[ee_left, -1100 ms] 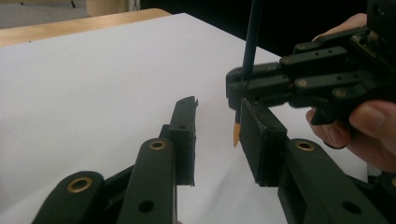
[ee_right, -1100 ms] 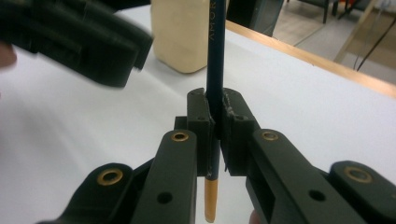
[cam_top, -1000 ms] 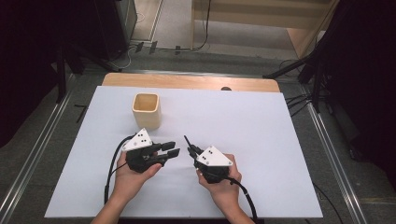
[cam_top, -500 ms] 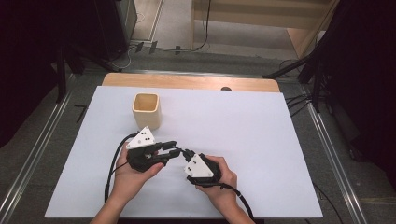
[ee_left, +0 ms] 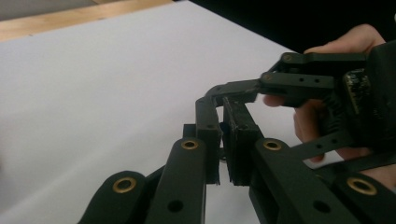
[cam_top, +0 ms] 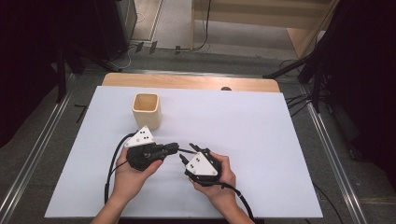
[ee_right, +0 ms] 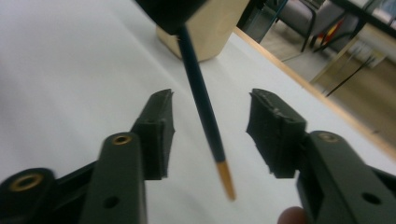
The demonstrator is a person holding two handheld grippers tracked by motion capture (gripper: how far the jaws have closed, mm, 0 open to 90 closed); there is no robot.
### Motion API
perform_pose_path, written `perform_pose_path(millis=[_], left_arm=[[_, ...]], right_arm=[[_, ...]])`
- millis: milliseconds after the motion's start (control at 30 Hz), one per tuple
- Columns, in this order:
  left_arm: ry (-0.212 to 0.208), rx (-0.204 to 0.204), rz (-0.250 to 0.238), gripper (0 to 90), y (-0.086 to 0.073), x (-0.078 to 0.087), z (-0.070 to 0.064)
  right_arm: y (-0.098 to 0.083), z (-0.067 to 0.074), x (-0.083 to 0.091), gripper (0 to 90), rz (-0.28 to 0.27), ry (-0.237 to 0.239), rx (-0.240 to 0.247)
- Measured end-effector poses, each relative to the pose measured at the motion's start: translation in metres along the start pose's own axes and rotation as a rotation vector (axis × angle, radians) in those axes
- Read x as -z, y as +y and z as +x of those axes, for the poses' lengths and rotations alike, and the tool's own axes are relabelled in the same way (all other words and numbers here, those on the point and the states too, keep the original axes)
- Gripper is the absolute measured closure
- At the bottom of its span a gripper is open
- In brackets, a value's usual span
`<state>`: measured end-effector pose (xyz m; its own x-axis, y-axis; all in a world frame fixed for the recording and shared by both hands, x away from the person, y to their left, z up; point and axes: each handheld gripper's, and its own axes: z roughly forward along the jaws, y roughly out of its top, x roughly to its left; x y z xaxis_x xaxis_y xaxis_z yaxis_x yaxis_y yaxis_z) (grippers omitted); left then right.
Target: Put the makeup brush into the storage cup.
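Handover looks half done, by my read. Left tongs are clamped on a thin dark pencil with an orange tip; in the left gripper view the jaws stand almost together with only a slim gap, the pencil edge barely showing between them. The pencil sticks out toward the right tongs, whose jaws stand wide apart on either side of the shaft, not touching it. In the high view the pencil is a short dark line bridging the two tongs, held just above the white counter.

Left to do, as I judge it: close the right jaws on the shaft, release the left, then likely drop the pencil in the wooden cup, which stands upright near the left hand, toward the far side of the counter. Cup looks empty from above.

Nothing lies between tongs and cup. Left gripper's cable loops on the counter beside the left hand, away from the path. Right hand rests low on the counter.
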<state>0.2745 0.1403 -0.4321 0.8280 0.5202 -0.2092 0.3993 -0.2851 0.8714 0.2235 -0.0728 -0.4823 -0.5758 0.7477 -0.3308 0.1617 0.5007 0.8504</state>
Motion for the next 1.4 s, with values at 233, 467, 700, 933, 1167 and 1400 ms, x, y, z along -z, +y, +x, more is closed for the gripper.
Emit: perform_pose_path(millis=[233,467,700,933,1167,1400], left_arm=[[0.038,0.045,-0.115,86.7,-0.003,0.011,0.009],[0.069,0.017,-0.219,86.7,-0.006,0.015,0.003],[0.097,-0.001,-0.265,86.8,-0.011,0.011,-0.004],[0.077,-0.017,-0.303,86.8,-0.018,0.001,-0.016],[0.056,-0.023,-0.31,86.7,-0.021,-0.006,-0.022],[0.033,-0.02,-0.311,86.8,-0.023,-0.011,-0.025]], right_arm=[[0.008,-0.014,0.019,31.5,-0.031,0.056,-0.384],[-0.001,-0.023,0.018,0.0,-0.035,0.108,-0.766],[-0.005,-0.022,0.022,7.5,-0.085,0.148,-0.954],[-0.01,-0.028,0.027,19.4,-0.116,0.19,-1.157],[-0.022,-0.04,0.023,23.2,-0.107,0.201,-1.283],[-0.034,-0.05,0.015,25.3,-0.096,0.237,-1.385]])
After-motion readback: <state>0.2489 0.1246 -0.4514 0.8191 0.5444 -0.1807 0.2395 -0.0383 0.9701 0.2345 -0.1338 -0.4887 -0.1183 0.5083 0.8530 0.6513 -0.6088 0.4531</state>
